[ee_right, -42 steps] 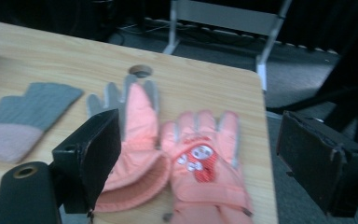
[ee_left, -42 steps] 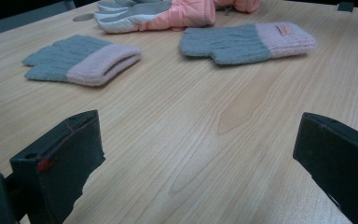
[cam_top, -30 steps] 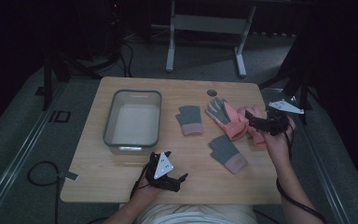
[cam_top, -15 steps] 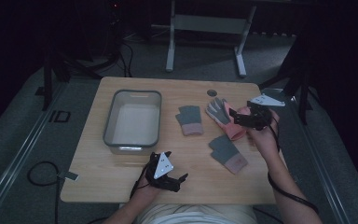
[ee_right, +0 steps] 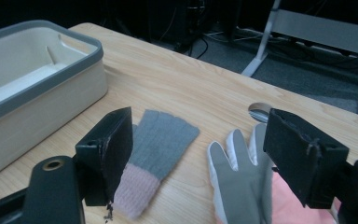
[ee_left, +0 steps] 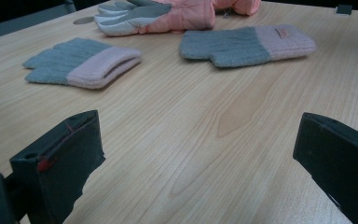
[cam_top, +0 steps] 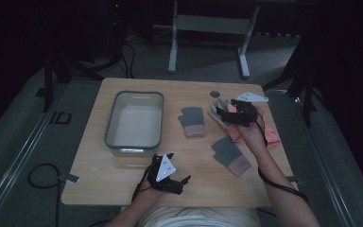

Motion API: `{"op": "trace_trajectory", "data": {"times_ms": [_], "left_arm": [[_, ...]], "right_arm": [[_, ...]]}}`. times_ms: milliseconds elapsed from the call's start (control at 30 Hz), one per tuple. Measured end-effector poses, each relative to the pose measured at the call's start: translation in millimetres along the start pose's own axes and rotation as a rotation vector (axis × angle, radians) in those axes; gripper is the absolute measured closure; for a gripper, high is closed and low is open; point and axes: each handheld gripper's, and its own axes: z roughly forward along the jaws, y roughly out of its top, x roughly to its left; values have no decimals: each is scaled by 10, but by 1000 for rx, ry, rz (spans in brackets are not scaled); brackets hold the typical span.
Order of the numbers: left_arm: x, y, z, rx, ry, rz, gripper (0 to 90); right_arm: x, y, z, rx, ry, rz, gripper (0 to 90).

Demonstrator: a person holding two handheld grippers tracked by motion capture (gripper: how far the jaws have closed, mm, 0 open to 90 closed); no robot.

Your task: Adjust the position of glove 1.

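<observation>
Right gripper (cam_top: 228, 113) moved leftward across table, from pink glove's cuff side to over its grey-white fingers (ee_right: 240, 179). Hand and forearm followed, now lying over pink glove (cam_top: 269, 135). Jaws were closing somewhat during move, but remained apart, glove fingers below and between them, not pinched. Grey plate (cam_top: 252, 97) on gripper swung from right of table edge to over tabletop.

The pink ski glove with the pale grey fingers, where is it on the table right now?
In the high view the pink ski glove lies on the table's right half, under the right gripper, between the knit glove and the right edge.
</observation>
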Motion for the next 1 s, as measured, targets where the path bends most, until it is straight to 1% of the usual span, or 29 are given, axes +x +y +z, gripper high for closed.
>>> {"op": "trace_trajectory", "data": {"times_ms": [100,200,267,300,367,400,433,467,500,567,600,667,700,733,767,800,867,1000], "left_arm": [[4,-1,0,-2,-2,-5,10],[6,-1,-1,-2,-2,-3,11],[8,-1,-4,-3,-3,-3,11],[9,-2,-5,-3,-1,-3,11],[6,-4,-6,-9,2,-6,11],[7,-4,-9,-9,4,-4,11],[7,-5,-10,-10,4,-4,11],[8,-5,-10,-9,3,-5,11],[8,-5,-10,-9,4,-6,11],[9,-5,-10,-9,4,-6,11],[10,-5,-11,-10,3,-6,11],[11,-5,-12,-11,2,-8,11],[11,-5,-10,-10,1,-9,11],[13,-4,-8,-9,-2,-9,11],[12,-3,-6,-7,-2,-9,11],[10,-4,-7,-8,-1,-8,11],[5,-5,-10,-10,1,-4,11],[5,-7,-14,-13,1,-4,11]], "right_arm": [[43,-1,117,30,16,-37,280],[71,-18,234,58,38,-51,302],[82,-43,317,72,50,-51,318],[87,-60,361,80,65,-49,327],[105,-99,450,97,70,-49,349],[114,-119,499,107,88,-45,353],[127,-139,546,118,89,-49,362],[141,-158,595,129,91,-50,397],[150,-176,643,146,105,-50,402],[179,-205,731,166,108,-51,452],[192,-214,775,184,113,-49,456],[222,-230,858,205,120,-59,519],[233,-239,904,225,136,-64,543],[237,-249,955,249,161,-58,572],[242,-259,999,261,170,-45,584],[252,-269,1037,266,181,-40,581],[285,-288,1108,279,191,-49,582],[336,-317,1257,301,183,-82,572]]}}
